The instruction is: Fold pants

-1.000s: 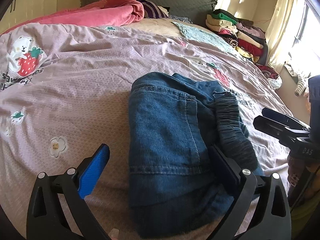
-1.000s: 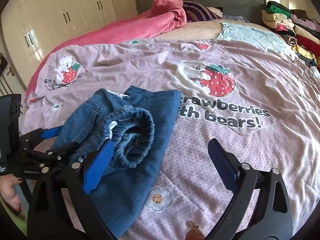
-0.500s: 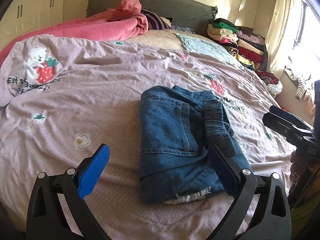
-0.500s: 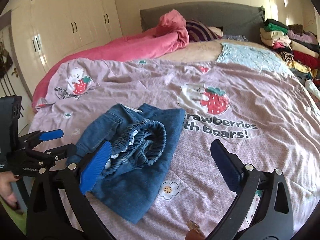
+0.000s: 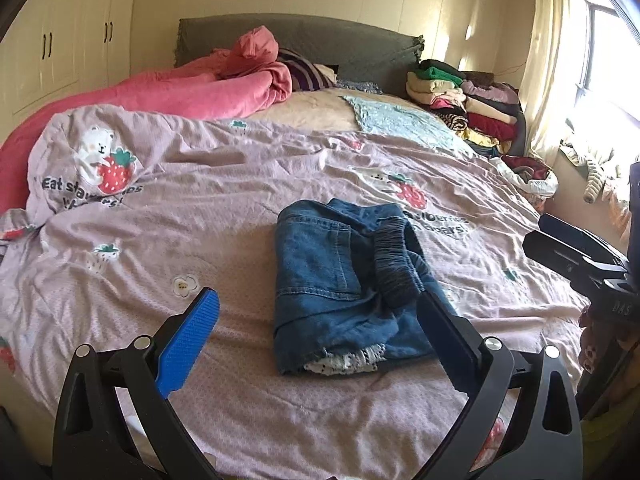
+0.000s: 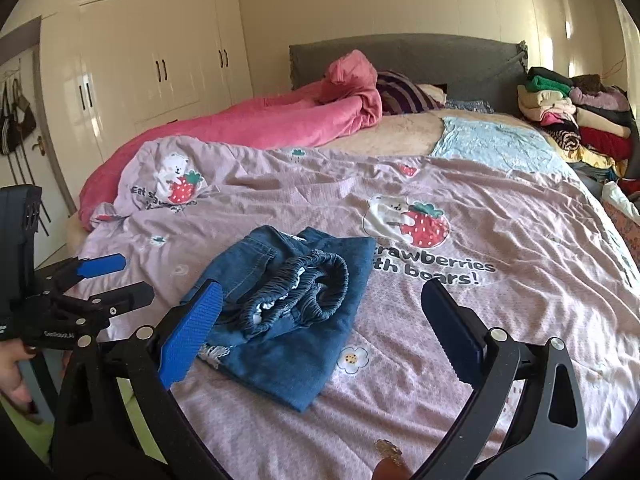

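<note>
The pants [image 5: 344, 280] are lying folded on the bed [image 5: 200, 208], just ahead of the left claw [image 5: 316, 336], long axis running away from it. The right claw [image 6: 320, 328] is sitting slightly farther off. Both claws are gaping wide, holding nothing.

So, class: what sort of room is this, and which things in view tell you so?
A bedroom, almost certainly. A bed with a grey headboard and a strawberry-bear quilt fills the view, cream wardrobes line the wall, and the folded jeans lie on the quilt.
</note>
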Motion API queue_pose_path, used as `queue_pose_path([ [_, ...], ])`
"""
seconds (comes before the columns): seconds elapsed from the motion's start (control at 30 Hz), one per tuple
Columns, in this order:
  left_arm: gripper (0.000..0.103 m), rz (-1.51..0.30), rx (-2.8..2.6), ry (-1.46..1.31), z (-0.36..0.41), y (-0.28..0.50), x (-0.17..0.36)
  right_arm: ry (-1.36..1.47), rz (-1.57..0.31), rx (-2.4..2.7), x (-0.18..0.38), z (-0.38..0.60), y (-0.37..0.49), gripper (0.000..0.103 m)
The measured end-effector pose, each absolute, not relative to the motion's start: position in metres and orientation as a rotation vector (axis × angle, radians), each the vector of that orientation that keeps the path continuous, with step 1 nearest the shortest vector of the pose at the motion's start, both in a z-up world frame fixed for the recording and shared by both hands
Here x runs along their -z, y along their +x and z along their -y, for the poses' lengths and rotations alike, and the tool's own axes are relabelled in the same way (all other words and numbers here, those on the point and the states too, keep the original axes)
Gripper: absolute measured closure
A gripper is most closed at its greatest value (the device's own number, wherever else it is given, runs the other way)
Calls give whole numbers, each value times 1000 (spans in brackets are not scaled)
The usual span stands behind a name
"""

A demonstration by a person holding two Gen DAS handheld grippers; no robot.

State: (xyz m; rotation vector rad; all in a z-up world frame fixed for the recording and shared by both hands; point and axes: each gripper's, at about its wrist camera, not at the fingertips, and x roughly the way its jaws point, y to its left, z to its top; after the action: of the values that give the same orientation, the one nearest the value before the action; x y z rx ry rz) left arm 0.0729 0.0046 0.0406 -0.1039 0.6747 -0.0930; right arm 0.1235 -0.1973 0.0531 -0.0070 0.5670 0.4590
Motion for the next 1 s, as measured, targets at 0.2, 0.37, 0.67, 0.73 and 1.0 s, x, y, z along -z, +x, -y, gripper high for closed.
queue_pose_path([
  [0.2,4,-648,97,-93,-4,52,-51,-8,-533,-457,-63,202,101,9],
  [0.37,4,-634,96,-95,-5,37,-55,-13,-518,-461,-67,204,85,9],
  [0.67,4,-634,113,-89,3,14,-48,-33,-540,-443,-56,207,65,9],
  [0.73,4,-641,114,-83,5,11,-45,-36,-550,-438,-53,209,62,9],
  [1.0,4,-675,109,-100,3,6,-29,-44,-573,-418,-41,213,55,9],
])
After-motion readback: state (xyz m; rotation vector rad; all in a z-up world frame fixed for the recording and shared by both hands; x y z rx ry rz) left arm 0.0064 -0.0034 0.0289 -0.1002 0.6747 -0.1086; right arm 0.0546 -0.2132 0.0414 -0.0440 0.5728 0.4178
